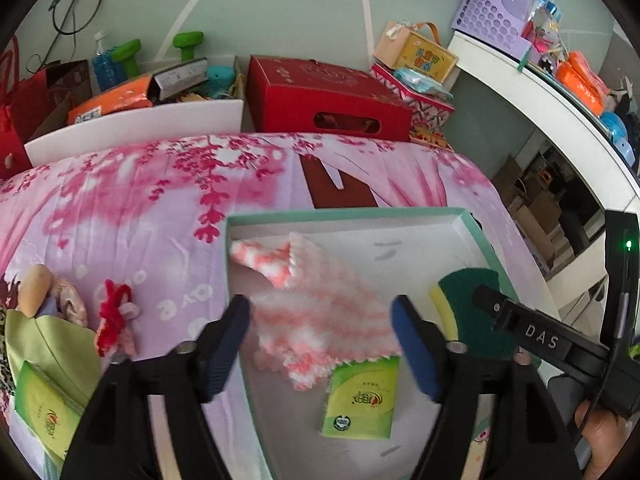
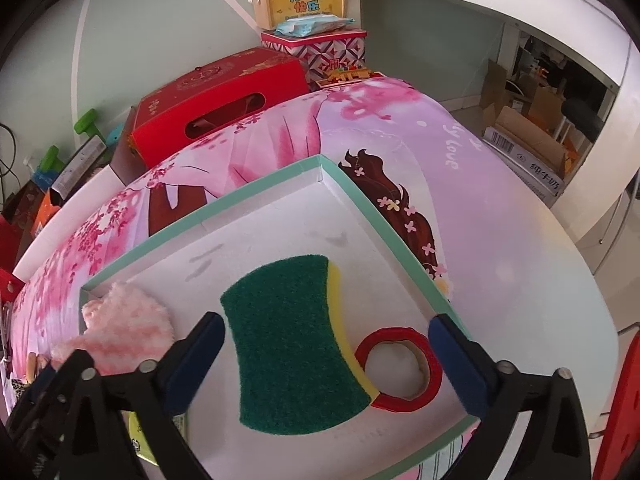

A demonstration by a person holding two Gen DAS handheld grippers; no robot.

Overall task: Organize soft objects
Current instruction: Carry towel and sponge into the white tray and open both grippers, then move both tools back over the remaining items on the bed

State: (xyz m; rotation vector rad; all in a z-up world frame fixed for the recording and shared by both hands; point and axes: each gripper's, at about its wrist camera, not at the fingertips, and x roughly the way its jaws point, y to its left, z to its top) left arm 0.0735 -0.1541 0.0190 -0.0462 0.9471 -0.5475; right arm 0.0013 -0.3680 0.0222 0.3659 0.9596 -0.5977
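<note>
A shallow white tray with a teal rim [image 1: 344, 213] [image 2: 256, 190] lies on the pink flowered cloth. In it lie a fluffy pink-and-white cloth [image 1: 320, 304] [image 2: 128, 320], a green tissue pack [image 1: 364, 396], a green-and-yellow sponge [image 1: 472, 304] [image 2: 292, 340] and a red tape ring [image 2: 400, 364]. My left gripper [image 1: 322, 344] is open and empty just above the fluffy cloth. My right gripper [image 2: 326, 364] is open and empty over the sponge and tape ring. It shows in the left wrist view as a black arm [image 1: 536, 332].
Left of the tray on the cloth lie a red-and-pink knitted piece [image 1: 114, 320], a doll [image 1: 44, 296], a green fabric piece [image 1: 48, 344] and a second tissue pack [image 1: 44, 408]. A red box [image 1: 324, 96] [image 2: 216, 100], a white bin [image 1: 136, 128] and a white desk [image 1: 552, 100] stand behind.
</note>
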